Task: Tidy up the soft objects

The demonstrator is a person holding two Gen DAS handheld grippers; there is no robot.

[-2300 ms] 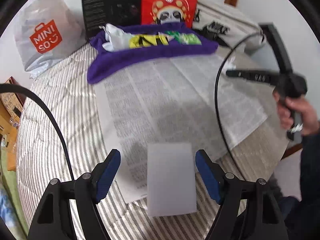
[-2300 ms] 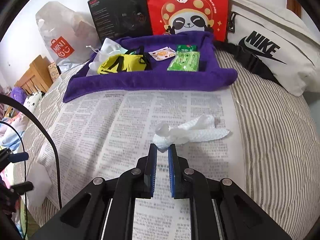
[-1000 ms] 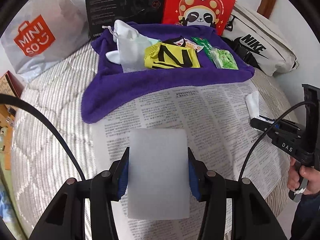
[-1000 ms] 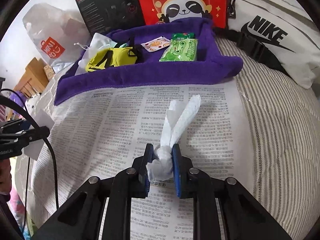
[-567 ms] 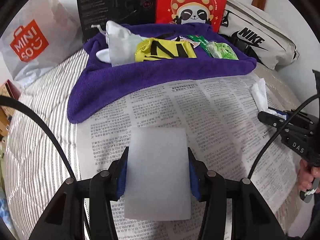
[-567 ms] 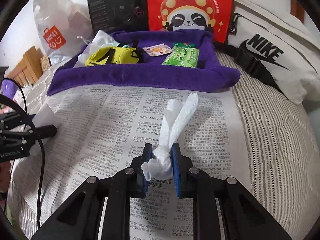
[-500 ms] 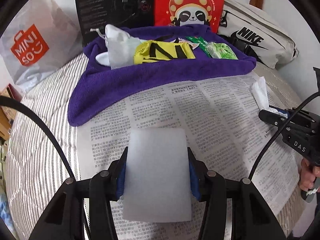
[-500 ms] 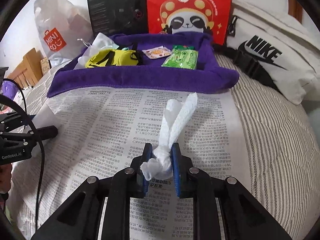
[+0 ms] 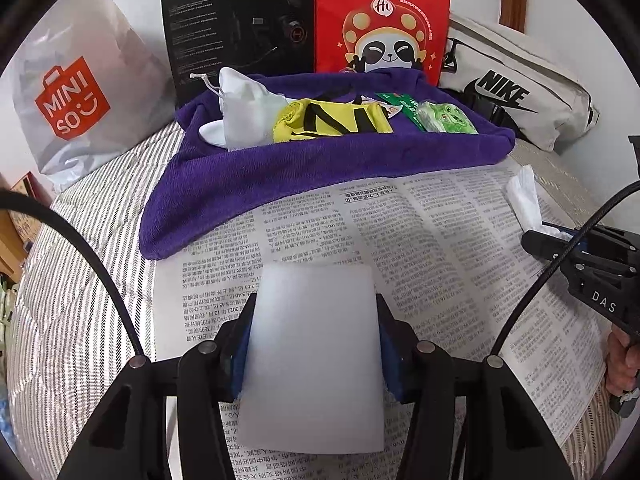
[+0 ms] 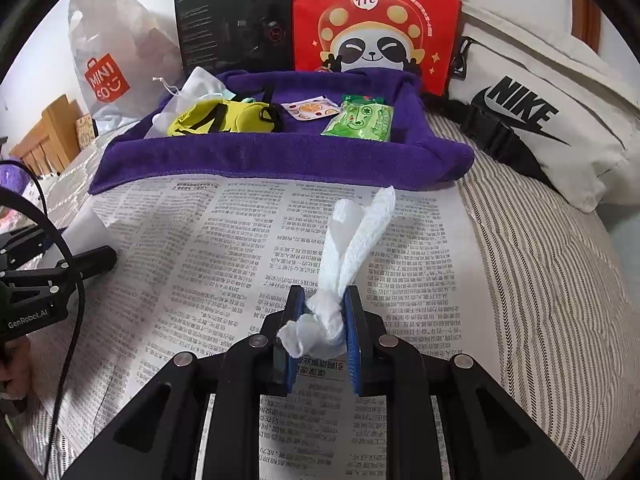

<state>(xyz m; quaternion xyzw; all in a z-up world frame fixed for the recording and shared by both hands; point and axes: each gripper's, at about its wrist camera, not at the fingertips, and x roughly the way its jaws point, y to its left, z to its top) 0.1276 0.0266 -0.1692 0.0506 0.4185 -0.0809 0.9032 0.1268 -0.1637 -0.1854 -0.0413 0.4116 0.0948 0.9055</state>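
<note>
My left gripper [image 9: 315,300] is shut on a white rectangular foam block [image 9: 312,360], held just over the newspaper [image 9: 440,240]. My right gripper [image 10: 324,294] is shut on the knotted end of a white cloth wipe [image 10: 352,232], whose loose ends point toward the purple towel tray [image 10: 280,152]. In the tray lie a white drawstring pouch [image 9: 240,112], a yellow and black fabric piece [image 9: 332,120] and a green wipes pack [image 10: 360,120]. The left wrist view shows the right gripper [image 9: 536,236] with the wipe [image 9: 524,196] at the right edge.
Behind the tray stand a black box [image 9: 240,16] and a red panda bag [image 9: 380,20]. A Miniso bag [image 9: 72,96] sits at back left, a white Nike bag [image 10: 540,120] at back right. Striped bedding [image 10: 560,280] surrounds the newspaper. A hand [image 9: 624,360] grips the right handle.
The left gripper closed on the foam block and carried it forward over the newspaper, then sank a little. The right gripper closed on the wipe and lifted its knotted end.
</note>
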